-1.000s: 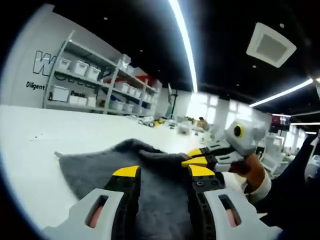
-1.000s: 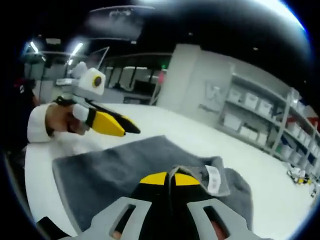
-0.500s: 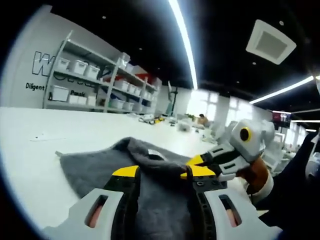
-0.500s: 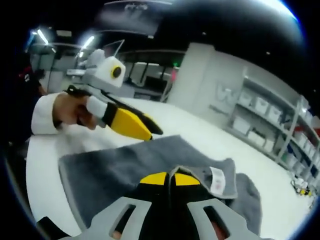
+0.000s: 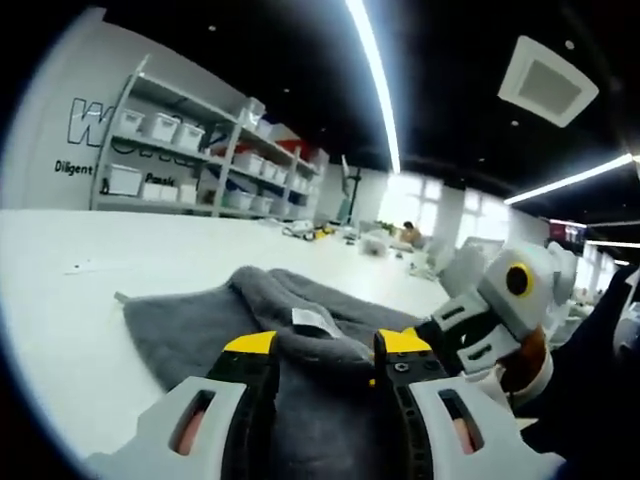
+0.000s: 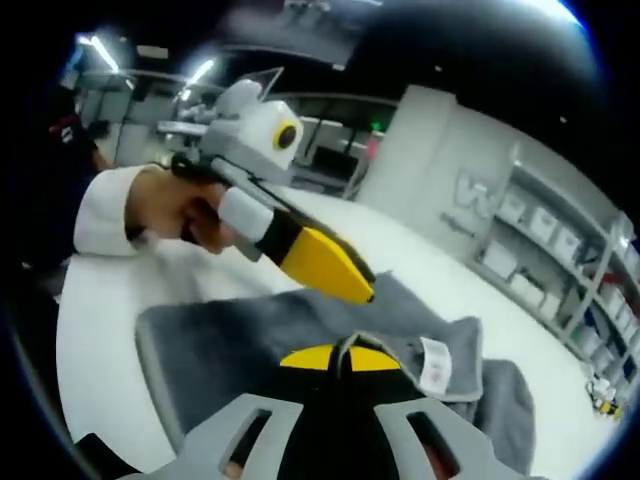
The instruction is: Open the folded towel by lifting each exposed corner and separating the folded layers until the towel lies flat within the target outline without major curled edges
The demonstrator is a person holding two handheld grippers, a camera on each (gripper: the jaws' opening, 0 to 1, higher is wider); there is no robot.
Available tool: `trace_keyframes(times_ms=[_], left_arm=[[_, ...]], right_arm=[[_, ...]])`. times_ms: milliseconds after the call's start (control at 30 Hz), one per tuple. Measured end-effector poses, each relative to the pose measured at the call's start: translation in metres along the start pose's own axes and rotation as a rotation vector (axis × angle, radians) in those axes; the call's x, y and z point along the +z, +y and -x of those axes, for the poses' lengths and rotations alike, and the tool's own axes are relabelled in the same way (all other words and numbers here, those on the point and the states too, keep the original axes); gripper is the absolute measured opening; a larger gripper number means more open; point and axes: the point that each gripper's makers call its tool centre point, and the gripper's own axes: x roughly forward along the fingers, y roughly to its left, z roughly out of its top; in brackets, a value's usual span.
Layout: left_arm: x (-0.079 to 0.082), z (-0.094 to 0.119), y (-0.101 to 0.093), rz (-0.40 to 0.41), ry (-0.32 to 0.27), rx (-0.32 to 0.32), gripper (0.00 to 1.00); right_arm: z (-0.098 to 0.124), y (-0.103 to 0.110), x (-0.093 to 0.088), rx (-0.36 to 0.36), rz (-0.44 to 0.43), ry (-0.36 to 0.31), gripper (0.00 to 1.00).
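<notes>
My right gripper (image 6: 340, 352) is pinched tight on a raised fold of the grey towel (image 6: 230, 335), just beside its white label (image 6: 435, 365), and the rest of the towel lies spread on the white counter (image 6: 95, 340). My left gripper (image 5: 325, 345) has its jaws parted with a hump of the towel (image 5: 200, 320) between them, not closed on it. In the right gripper view, a hand (image 6: 175, 210) holds the left gripper (image 6: 340, 275) just above the towel.
</notes>
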Motion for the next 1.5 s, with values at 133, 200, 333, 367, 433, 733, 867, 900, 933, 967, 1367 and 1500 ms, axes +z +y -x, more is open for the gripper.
trace_keyframes(times_ms=[133, 200, 333, 367, 433, 733, 867, 900, 933, 967, 1367, 1500], left_arm=[[-0.005, -0.001, 0.004, 0.002, 0.018, 0.016, 0.37], [-0.006, -0.001, 0.005, 0.006, 0.022, 0.017, 0.37], [-0.007, -0.001, 0.005, 0.001, 0.022, 0.019, 0.37], [-0.007, -0.001, 0.005, 0.000, 0.023, 0.019, 0.37], [-0.007, 0.000, 0.004, 0.000, 0.022, 0.018, 0.36], [-0.008, -0.001, 0.001, -0.031, 0.032, 0.020, 0.37], [-0.010, -0.003, -0.002, -0.045, 0.035, 0.018, 0.36], [-0.011, -0.005, -0.003, -0.045, 0.038, 0.013, 0.36], [-0.014, -0.007, -0.004, -0.045, 0.048, 0.007, 0.36], [-0.017, -0.008, -0.005, -0.045, 0.058, 0.003, 0.36], [-0.029, -0.016, -0.015, -0.097, 0.121, -0.003, 0.38], [-0.032, -0.017, -0.018, -0.100, 0.134, -0.004, 0.38]], right_arm=[[-0.004, 0.011, -0.008, 0.037, 0.044, 0.042, 0.00], [-0.005, 0.013, -0.008, 0.040, 0.052, 0.046, 0.00], [-0.006, 0.017, -0.011, 0.055, 0.060, 0.063, 0.00], [-0.005, 0.018, -0.012, 0.065, 0.064, 0.070, 0.00], [-0.003, 0.020, -0.013, 0.086, 0.077, 0.080, 0.03], [0.023, 0.013, -0.008, 0.128, 0.060, 0.073, 0.03], [0.036, 0.012, -0.018, 0.168, 0.110, 0.128, 0.03], [0.040, 0.011, -0.021, 0.179, 0.112, 0.143, 0.03], [0.043, 0.007, -0.020, 0.173, 0.104, 0.138, 0.04], [0.047, 0.004, -0.021, 0.170, 0.099, 0.139, 0.05], [0.076, -0.006, -0.036, 0.191, 0.128, 0.204, 0.14], [0.077, -0.008, -0.044, 0.180, 0.174, 0.242, 0.09]])
